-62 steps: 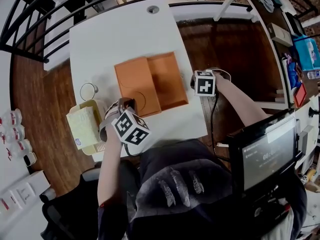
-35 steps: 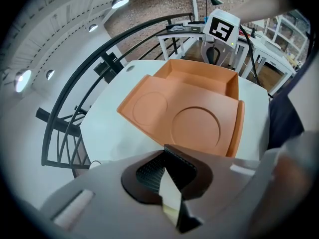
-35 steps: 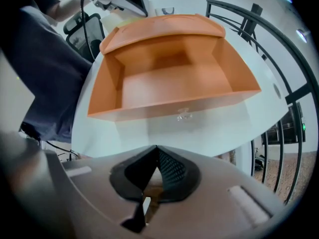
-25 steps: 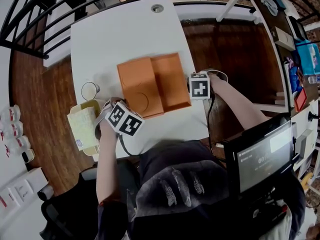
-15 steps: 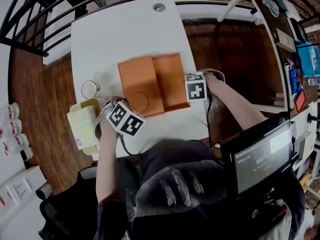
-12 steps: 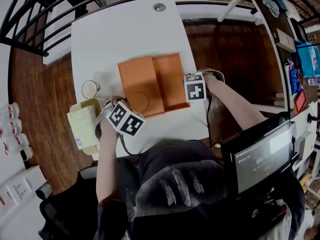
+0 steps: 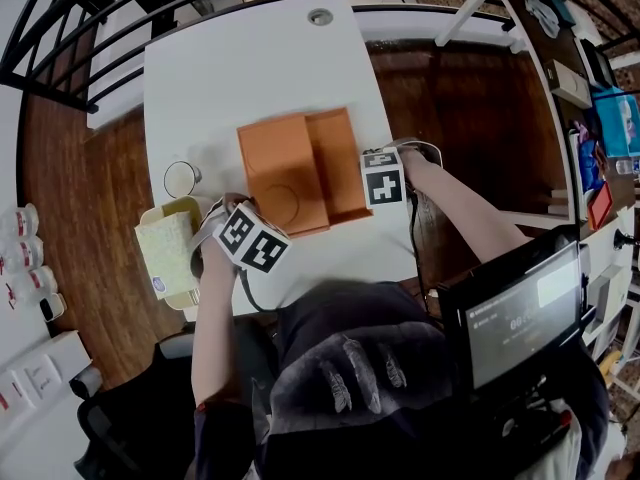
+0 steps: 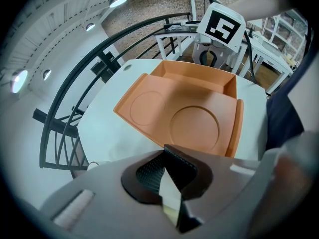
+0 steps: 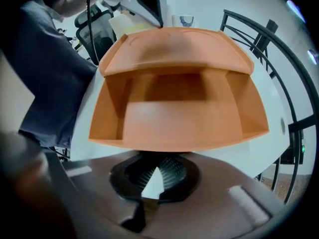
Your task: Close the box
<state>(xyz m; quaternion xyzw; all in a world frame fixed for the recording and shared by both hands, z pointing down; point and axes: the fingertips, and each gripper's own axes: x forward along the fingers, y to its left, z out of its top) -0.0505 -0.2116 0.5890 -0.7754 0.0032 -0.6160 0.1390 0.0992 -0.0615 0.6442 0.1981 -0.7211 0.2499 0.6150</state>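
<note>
An orange box lies open on the white table [image 7: 220, 78]. Its flat lid [image 7: 280, 173] with round embossed rings is folded out to the left, and its hollow tray [image 7: 340, 163] is on the right. My left gripper [image 8: 169, 185] is shut and empty, just short of the lid's [image 8: 184, 121] near corner; in the head view it sits at the lid's lower left [image 7: 243, 211]. My right gripper [image 9: 157, 177] is shut and empty, with its tips under the rim of the tray's [image 9: 179, 121] near wall. In the head view its marker cube [image 7: 383, 178] stands at the tray's right side.
A pale yellow container [image 7: 170, 253] sits at the table's left edge beside my left hand, with a round cup [image 7: 179, 180] just behind it. A black railing [image 7: 60, 58] runs along the far and left sides. A monitor [image 7: 515, 318] stands at the lower right.
My right gripper has moved left, up to the tray's right wall, which now fills its view. The left gripper has hardly moved in the last second. The box lies as before.
</note>
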